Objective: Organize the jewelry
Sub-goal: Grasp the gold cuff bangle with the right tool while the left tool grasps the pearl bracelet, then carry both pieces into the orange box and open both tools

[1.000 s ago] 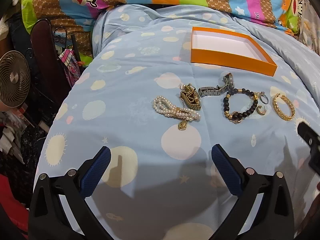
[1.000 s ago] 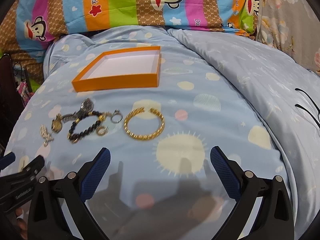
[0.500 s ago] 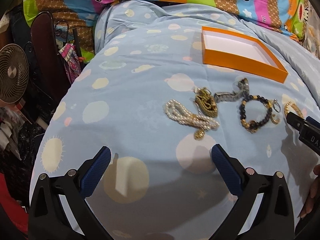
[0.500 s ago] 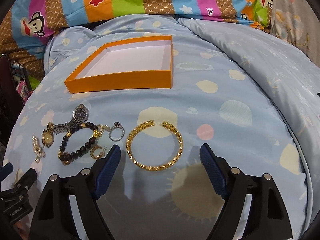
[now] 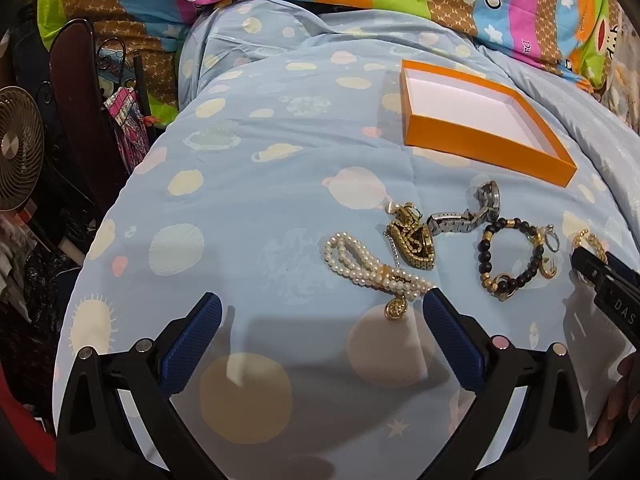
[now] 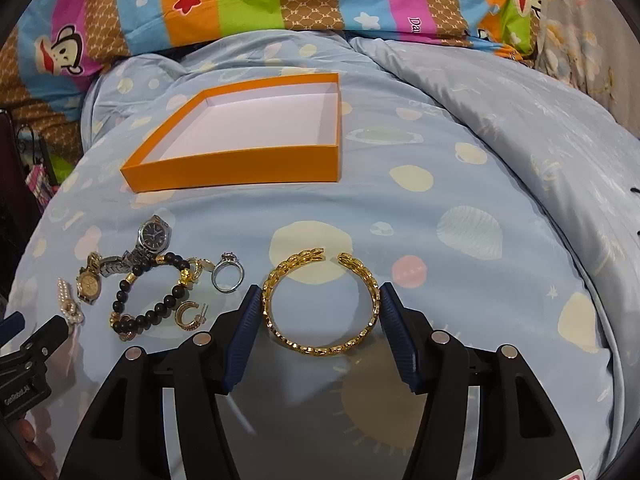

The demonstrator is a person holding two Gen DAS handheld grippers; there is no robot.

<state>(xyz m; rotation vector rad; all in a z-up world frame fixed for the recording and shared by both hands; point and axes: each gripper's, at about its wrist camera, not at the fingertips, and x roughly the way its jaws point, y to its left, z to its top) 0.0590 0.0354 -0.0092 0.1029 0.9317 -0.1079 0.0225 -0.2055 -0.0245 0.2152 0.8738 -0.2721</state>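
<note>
Right wrist view | right gripper (image 6: pixel 320 300) jaws closing around open-ended gold chain-link bangle (image 6: pixel 320 308) flat on blue quilt, near empty orange box (image 6: pixel 236 172) | judged light, stiff, slippery: pinch opposite sides, gently | left gripper (image 5: pixel 320 320) wide open, empty

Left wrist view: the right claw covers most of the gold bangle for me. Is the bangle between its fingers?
Observer: Yes. The gold bangle lies flat on the bedspread between the fingers of the right claw, and the jaws are closing.
Operator: Gripped yet?
Observer: I cannot tell. The pads stand right at its two sides, and it is not lifted.
Operator: Which way is its opening?
Observer: The gap faces away from the claw, towards the orange box.
</note>
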